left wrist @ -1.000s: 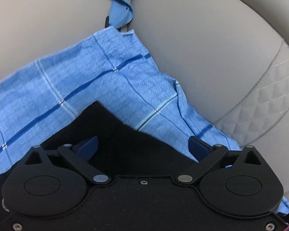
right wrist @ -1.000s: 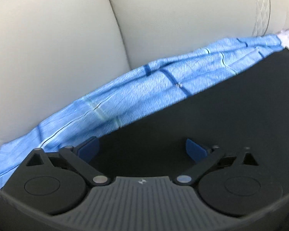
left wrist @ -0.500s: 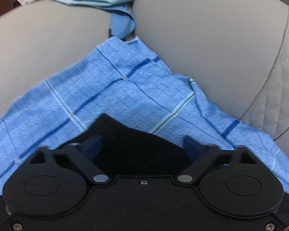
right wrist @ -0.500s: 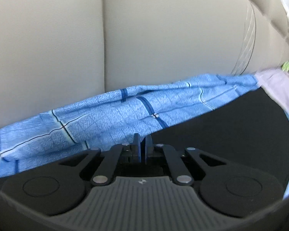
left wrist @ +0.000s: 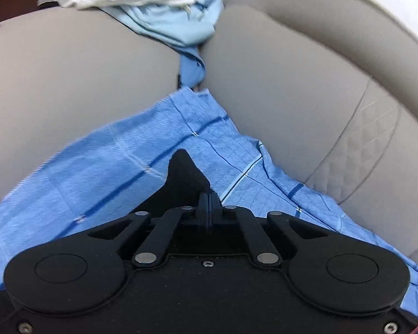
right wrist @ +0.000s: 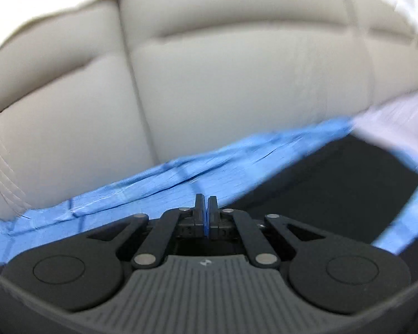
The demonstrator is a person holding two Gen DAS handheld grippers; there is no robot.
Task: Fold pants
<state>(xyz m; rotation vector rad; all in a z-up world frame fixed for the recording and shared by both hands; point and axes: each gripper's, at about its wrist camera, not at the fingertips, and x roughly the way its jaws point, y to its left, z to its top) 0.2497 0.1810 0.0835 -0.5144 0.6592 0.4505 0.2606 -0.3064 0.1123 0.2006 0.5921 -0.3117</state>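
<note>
A grey sofa [left wrist: 292, 89] carries a blue checked sheet [left wrist: 103, 167] – black pants [right wrist: 334, 189] lie on it, a corner at twelve o'clock of the left gripper [left wrist: 209, 204]; both left and right gripper [right wrist: 206, 208] fingers have just clenched on the pants.

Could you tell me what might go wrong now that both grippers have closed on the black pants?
1. The left gripper pinches the black pants only near a peaked corner, so the cloth may slip out.
2. The pants lie on a loose blue checked sheet; lifting could drag it along.
3. The right view is blurred, so the right gripper may have a weak hold.
</note>
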